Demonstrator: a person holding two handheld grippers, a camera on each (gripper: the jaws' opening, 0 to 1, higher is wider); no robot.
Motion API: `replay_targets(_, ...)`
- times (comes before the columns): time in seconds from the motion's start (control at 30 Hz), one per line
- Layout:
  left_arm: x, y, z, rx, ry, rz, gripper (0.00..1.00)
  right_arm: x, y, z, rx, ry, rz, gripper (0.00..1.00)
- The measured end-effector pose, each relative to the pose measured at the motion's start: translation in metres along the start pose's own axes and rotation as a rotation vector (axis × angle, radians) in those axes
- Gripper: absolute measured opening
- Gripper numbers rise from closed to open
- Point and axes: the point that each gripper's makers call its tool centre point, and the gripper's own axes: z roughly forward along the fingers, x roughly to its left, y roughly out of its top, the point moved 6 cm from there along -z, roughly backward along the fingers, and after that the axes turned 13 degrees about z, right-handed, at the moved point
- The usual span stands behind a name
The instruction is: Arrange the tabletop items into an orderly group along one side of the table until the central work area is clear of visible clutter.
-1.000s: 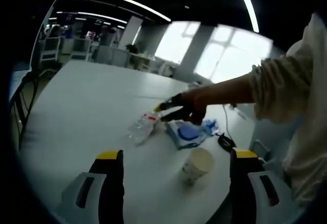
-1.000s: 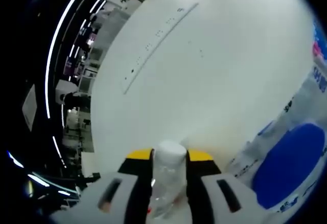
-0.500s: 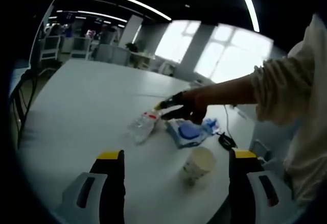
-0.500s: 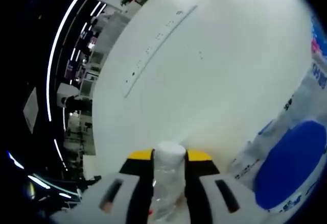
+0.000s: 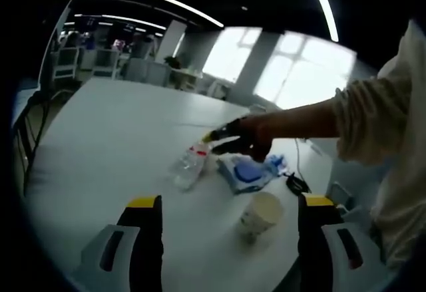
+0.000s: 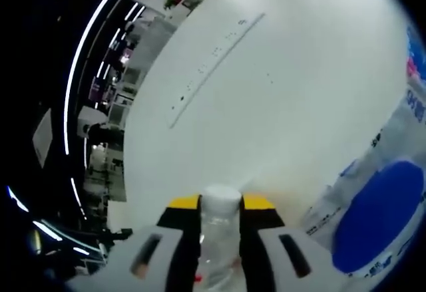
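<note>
- Left gripper view: the left gripper point(image 5: 226, 205) hangs over the white table point(image 5: 100, 139), jaws wide apart and bare. A clear plastic bottle point(image 5: 187, 165) lies on its side. Just right of the bottle sits a crinkly blue-and-white packet point(image 5: 247, 172); nearer than the bottle stands a paper cup point(image 5: 258, 213), contents impossible to tell.
- Right gripper view: the right gripper point(image 6: 220, 205) is clamped on the bottle point(image 6: 218, 239), white cap up. The packet point(image 6: 376, 219) is just right of the bottle.
</note>
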Motion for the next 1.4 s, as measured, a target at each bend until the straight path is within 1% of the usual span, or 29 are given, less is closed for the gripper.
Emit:
replay_targets(0.07,0.001,0.000,0.001,0.000,0.000,0.000,0.80,0.002,0.000,-0.002,-0.002,0.007,-0.008,0.17)
replay_targets(0.27,0.003,0.003,0.002,-0.003,-0.007,0.014,0.80,0.009,0.000,-0.007,-0.010,0.027,-0.076,0.17)
replay_targets(0.47,0.005,0.012,0.005,-0.009,-0.021,0.042,0.81,0.020,-0.002,-0.015,-0.026,0.065,-0.173,0.17)
replay_targets(0.67,0.009,0.018,0.007,-0.013,-0.032,0.060,0.81,0.026,-0.007,-0.023,-0.031,0.096,-0.224,0.17)
replay_targets(0.83,0.010,0.022,0.010,-0.013,-0.047,0.075,0.80,0.033,-0.011,-0.031,-0.047,0.128,-0.309,0.17)
replay_targets(0.87,0.011,0.022,0.011,-0.010,-0.049,0.077,0.80,0.035,-0.012,-0.032,-0.049,0.139,-0.311,0.17)
replay_targets(0.93,0.013,0.024,0.014,-0.008,-0.057,0.091,0.80,0.037,-0.013,-0.034,-0.053,0.145,-0.347,0.17)
replay_targets(1.0,0.016,0.028,0.018,-0.016,-0.068,0.094,0.79,0.044,-0.014,-0.038,-0.070,0.199,-0.396,0.17)
replay_targets(1.03,0.018,0.029,0.020,-0.018,-0.073,0.096,0.79,0.044,-0.016,-0.040,-0.069,0.196,-0.431,0.17)
replay_targets(1.07,0.022,0.031,0.024,-0.015,-0.077,0.105,0.79,0.050,-0.017,-0.043,-0.080,0.242,-0.474,0.17)
replay_targets(1.1,0.025,0.032,0.028,-0.015,-0.081,0.110,0.79,0.053,-0.018,-0.044,-0.089,0.263,-0.502,0.17)
replay_targets(1.13,0.029,0.035,0.032,-0.019,-0.091,0.114,0.79,0.052,-0.019,-0.047,-0.092,0.242,-0.534,0.17)
replay_targets(1.2,0.037,0.039,0.044,-0.017,-0.107,0.124,0.79,0.055,-0.025,-0.051,-0.081,0.264,-0.540,0.17)
replay_targets(1.23,0.040,0.041,0.049,-0.019,-0.112,0.130,0.78,0.056,-0.028,-0.053,-0.084,0.264,-0.561,0.17)
replay_targets(1.33,0.050,0.043,0.069,-0.014,-0.147,0.157,0.77,0.061,-0.035,-0.058,-0.080,0.289,-0.642,0.17)
replay_targets(1.37,0.054,0.044,0.079,-0.014,-0.166,0.158,0.76,0.064,-0.038,-0.060,-0.086,0.305,-0.691,0.17)
replay_targets(1.4,0.055,0.045,0.085,-0.011,-0.187,0.156,0.75,0.066,-0.039,-0.060,-0.081,0.317,-0.712,0.17)
